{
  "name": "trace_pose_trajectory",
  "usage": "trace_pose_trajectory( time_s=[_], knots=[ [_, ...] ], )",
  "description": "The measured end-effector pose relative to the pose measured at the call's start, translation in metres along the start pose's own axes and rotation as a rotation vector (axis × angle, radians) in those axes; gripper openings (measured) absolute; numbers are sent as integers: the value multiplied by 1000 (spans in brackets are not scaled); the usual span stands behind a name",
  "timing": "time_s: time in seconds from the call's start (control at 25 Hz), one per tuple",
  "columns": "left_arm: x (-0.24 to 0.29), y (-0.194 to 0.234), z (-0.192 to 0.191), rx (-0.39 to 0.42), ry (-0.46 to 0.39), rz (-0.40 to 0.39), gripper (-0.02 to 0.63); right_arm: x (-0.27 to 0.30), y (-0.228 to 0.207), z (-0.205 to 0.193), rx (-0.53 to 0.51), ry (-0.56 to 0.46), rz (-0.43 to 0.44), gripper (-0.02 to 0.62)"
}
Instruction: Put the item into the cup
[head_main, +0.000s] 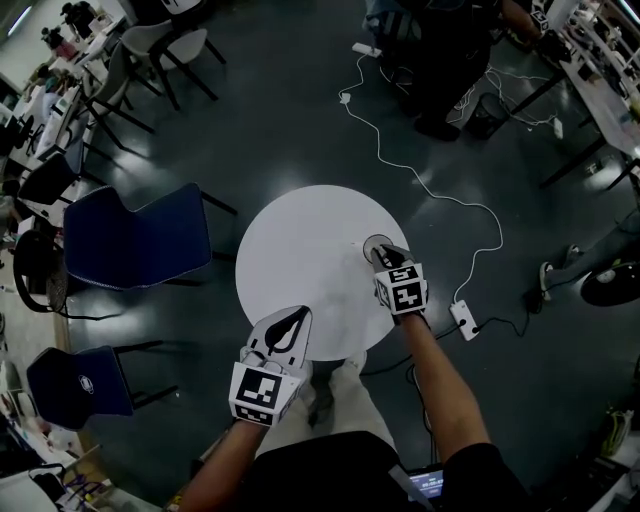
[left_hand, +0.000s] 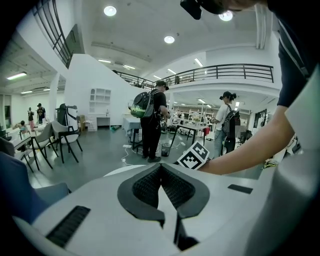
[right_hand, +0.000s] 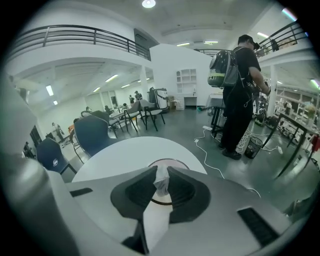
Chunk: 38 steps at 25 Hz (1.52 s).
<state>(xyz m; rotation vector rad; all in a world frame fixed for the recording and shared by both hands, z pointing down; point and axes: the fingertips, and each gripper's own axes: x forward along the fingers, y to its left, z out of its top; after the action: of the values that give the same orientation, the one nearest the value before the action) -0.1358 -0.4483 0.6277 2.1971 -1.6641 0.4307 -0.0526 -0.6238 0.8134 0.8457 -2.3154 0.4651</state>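
- While the head view looks steeply down, the right gripper (head_main: 385, 252) shows over the far right part of a round, smooth white table (head_main: 300, 250). Its tips are directly above the dark circular rim of the cup (head_main: 374, 243). The bare forearm (head_main: 440, 385) behind it reaches forward and the tool tilts downward. The item is too small to make out in this view.
- Head view, continued: the left gripper (head_main: 298, 316) sits over the table's near edge, left of the right gripper and well apart from the cup. Its black jaw linings taper to a point.
- Left gripper view: the left gripper (left_hand: 161, 166) is clenched, its ribbed black pads (left_hand: 147, 187) meeting at the tip with nothing between them. Just beyond the tips only a sliver of the table (left_hand: 121, 169) shows. Ahead and to the right, the right forearm (left_hand: 240, 155) and its marker cube (left_hand: 194, 156) cross the frame. The jaw body hides the cup.
- Right gripper view: the right gripper (right_hand: 160, 173) is grasping the item (right_hand: 161, 184), a pale, crumpled, soft-looking scrap pinched between the ribbed pads (right_hand: 140, 192). The cup (right_hand: 172, 162) lies directly beyond and below the tips, on the table (right_hand: 125, 155). The jaws partly cover its round rim, and its depth and material cannot be told. The item is above the cup's mouth, but it is unclear whether the two touch.
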Motion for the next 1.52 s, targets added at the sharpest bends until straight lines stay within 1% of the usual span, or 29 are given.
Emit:
trace_pose_trajectory(
  time_s=[0.08, 0.12, 0.2, 0.24, 0.44, 0.72, 0.76, 0.92, 1.12, 1.28, 1.52],
  knots=[
    [0, -1, 1, -3, 5, 4, 15, 1, 0, -2, 2, 2, 4, 62],
    [-1, -1, 1, -5, 7, 7, 15, 1, 1, -3, 2, 2, 8, 76],
    [-2, 2, -2, -9, 8, 12, 15, 4, 5, -5, 10, 2, 22, 125],
    [-3, 3, -4, -10, 9, 13, 15, 6, 7, -5, 15, 1, 29, 130],
    [-4, 3, -13, -17, 15, 11, 15, 8, 10, -7, 25, -4, 36, 143],
    [-6, 2, -8, -14, 7, 1, 15, -12, 10, 12, 28, -54, 19, 142],
    [-6, 2, -6, -12, 4, -2, 15, -16, 9, 16, 30, -65, 17, 139],
    [-9, 2, 2, -15, -12, -20, 15, -38, 10, 34, 17, -104, 3, 93],
    [-20, 4, 15, -22, -54, -38, 15, -69, 22, 53, 11, -153, -16, 57],
    [-30, 10, 24, -19, -83, -56, 15, -94, 42, 77, 10, -208, -18, 44],
    [-55, 6, 53, -5, -126, -88, 15, -155, 78, 124, 2, -297, -16, 28]
  ],
)
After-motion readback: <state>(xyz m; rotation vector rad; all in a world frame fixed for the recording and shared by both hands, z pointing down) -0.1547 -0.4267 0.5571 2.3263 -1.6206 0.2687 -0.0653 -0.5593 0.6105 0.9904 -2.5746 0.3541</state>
